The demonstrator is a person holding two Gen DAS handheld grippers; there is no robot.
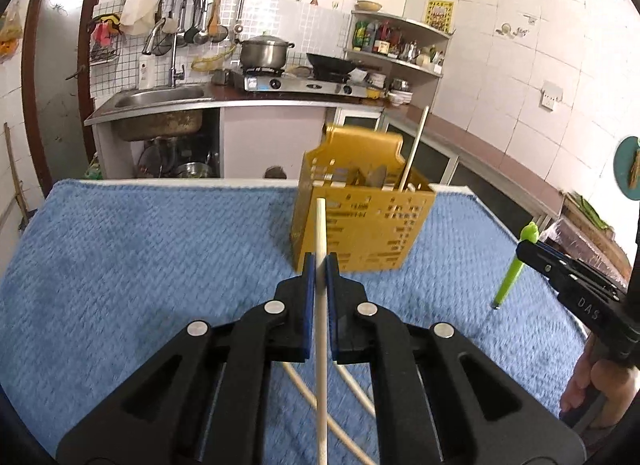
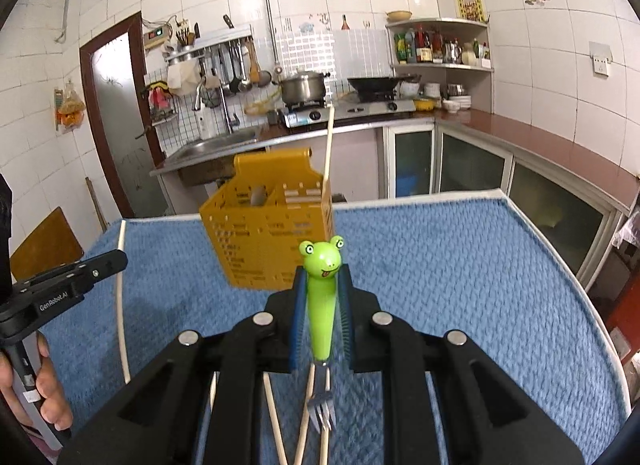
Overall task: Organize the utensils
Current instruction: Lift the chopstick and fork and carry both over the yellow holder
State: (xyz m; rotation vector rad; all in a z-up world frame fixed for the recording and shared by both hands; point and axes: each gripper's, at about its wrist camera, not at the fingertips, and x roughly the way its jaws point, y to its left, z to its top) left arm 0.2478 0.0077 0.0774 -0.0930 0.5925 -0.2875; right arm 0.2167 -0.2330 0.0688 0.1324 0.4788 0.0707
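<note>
Towel, blue and nubbly, covers the whole table, and near its far edge stands the yellow slotted caddy, the largest of the task's things. One chopstick already leans upright in the caddy's right-hand compartment; something grey shows in a middle one, too indistinct to name.

The left gripper has its blue pads pressed together on a pale wooden chopstick, which runs up between the jaws and pokes out beyond the tips toward the caddy. The right gripper pinches the green frog-headed fork by its handle, frog face forward and the tines hanging back toward the camera. Both loads are clear of the cloth.

More loose chopsticks lie crossed on the towel beneath the grippers, well short of the caddy.

The step in hand looks like the carry: each gripper has its utensil, and neither has reached the caddy's mouth. Next, each piece needs tipping closer to vertical and bringing above an open compartment before the pads part. The chopstick probably belongs beside its mate on the right. The fork would go in frog-first as held, so it may want turning if tines-down is intended. The grippers sit near each other, so going one at a time seems safer.
</note>
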